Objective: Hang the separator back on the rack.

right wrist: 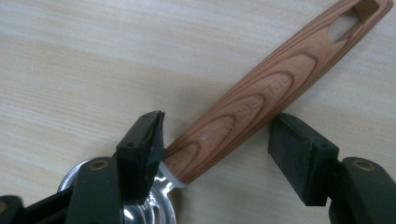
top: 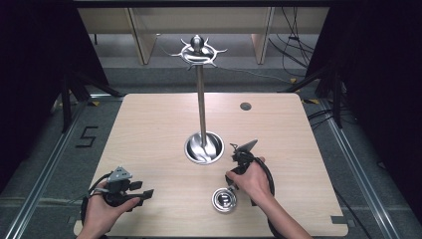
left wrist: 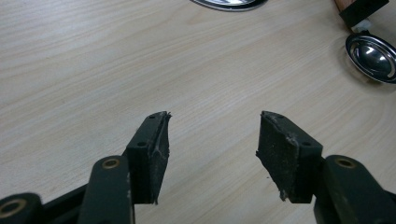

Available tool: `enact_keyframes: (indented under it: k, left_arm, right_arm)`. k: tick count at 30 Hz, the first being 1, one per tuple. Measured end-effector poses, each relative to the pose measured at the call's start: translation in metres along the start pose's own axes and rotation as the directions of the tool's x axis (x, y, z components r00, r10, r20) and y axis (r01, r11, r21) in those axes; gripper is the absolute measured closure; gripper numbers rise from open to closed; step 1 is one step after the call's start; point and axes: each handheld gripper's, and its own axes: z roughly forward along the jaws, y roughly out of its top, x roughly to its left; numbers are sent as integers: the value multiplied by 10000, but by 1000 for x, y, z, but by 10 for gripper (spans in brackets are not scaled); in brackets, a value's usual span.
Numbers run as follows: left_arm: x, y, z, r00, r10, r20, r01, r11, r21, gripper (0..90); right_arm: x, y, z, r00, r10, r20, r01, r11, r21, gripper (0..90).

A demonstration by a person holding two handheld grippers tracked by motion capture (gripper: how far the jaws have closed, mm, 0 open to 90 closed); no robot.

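Wood-handled steel ladle is seen lying unclamped between the parted right gripper jaws; hanging on the stand is judged pending.

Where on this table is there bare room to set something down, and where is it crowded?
Free: the far table on both sides of the stand's pole, and the near middle between the left tongs and ladle. Crowded: around the stand's base, ladle and right tongs.

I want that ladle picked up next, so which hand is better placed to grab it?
The right. The right gripper already straddles the ladle at its wooden handle, jaws open. The left gripper is open over bare table, well away.
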Motion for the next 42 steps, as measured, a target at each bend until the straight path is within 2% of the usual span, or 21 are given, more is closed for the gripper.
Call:
enact_keyframes:
  k: [2,4,5,6,7,8,9,10,11,12,13,16,19,24,25,26,27,29,36,37,42]
  left_arm:
    - [0,0,0,10000,-84,27,84,10000,11,427]
    - [0,0,-1,10000,53,70,-53,9999,100,427]
    - [0,0,-1,10000,53,70,-53,9999,100,427]
    - [1,0,-1,10000,71,67,-72,9999,114,427]
    - [1,0,-1,10000,72,65,-73,9999,108,427]
    - [1,-1,0,10000,57,41,-57,10000,-9,428]
    - [0,-1,0,10000,67,8,-67,10000,47,428]
    - [0,-1,0,10000,67,8,-67,10000,47,428]
    - [0,-1,0,10000,78,20,-79,10000,59,428]
    - [0,-1,0,10000,78,20,-79,10000,59,428]
    - [1,-1,-1,10000,83,18,-83,9999,56,428]
    - [1,-1,-2,9997,182,180,-184,9998,94,428]
    - [2,0,-2,9994,280,201,-284,9994,199,428]
    - [0,-1,-1,9999,83,78,-83,10000,7,428]
    - [0,-1,-1,9999,92,83,-92,10000,-5,429]
    - [0,-1,-1,9999,92,83,-92,10000,-5,428]
    - [0,-1,0,9999,79,117,-78,10000,-15,428]
    - [1,-1,0,9999,80,150,-80,10000,-10,428]
    - [0,-1,-1,9998,86,164,-87,9999,113,428]
    - [0,-1,-1,9997,60,241,-62,10000,74,428]
    - [0,-1,0,9998,76,183,-76,10000,41,427]
  right_arm:
    - [1,-1,0,9999,-44,92,43,10000,22,390]
    - [5,-3,-2,9984,-277,485,260,9991,341,447]
    - [3,-3,-2,9968,-605,521,582,9973,449,461]
    - [3,-3,-2,9968,-605,521,582,9973,449,461]
    - [5,-5,-3,9987,-466,185,453,9968,663,493]
    - [4,-6,-3,9960,-864,236,848,9944,630,513]
    - [6,-6,-4,9924,-1063,620,1019,9923,707,540]
    - [6,-6,-4,9924,-1063,620,1019,9923,707,540]
    - [4,-6,-5,9880,-1506,334,1482,9867,662,593]
    - [4,-6,-5,9880,-1506,334,1482,9867,662,593]
    - [4,-6,-5,9825,-1638,887,1581,9851,679,600]
    - [3,-6,-4,9787,-1904,768,1863,9808,574,615]
    - [5,-8,-5,9743,-2005,1026,1949,9788,627,582]
    - [6,-11,-5,9722,-2014,1193,1937,9783,731,538]
    - [5,-11,-7,9711,-2272,728,2188,9697,1084,557]
    - [5,-11,-7,9711,-2272,728,2188,9697,1084,557]
    - [3,-10,-4,9595,-2701,797,2609,9592,1092,589]
    - [3,-11,-5,9630,-2575,795,2471,9614,1208,616]
    - [3,-10,-5,9617,-2592,890,2474,9609,1244,658]
    - [5,-11,-5,9615,-2325,1463,2175,9697,1111,676]
    - [3,-9,-5,9572,-2488,1482,2352,9665,1030,645]
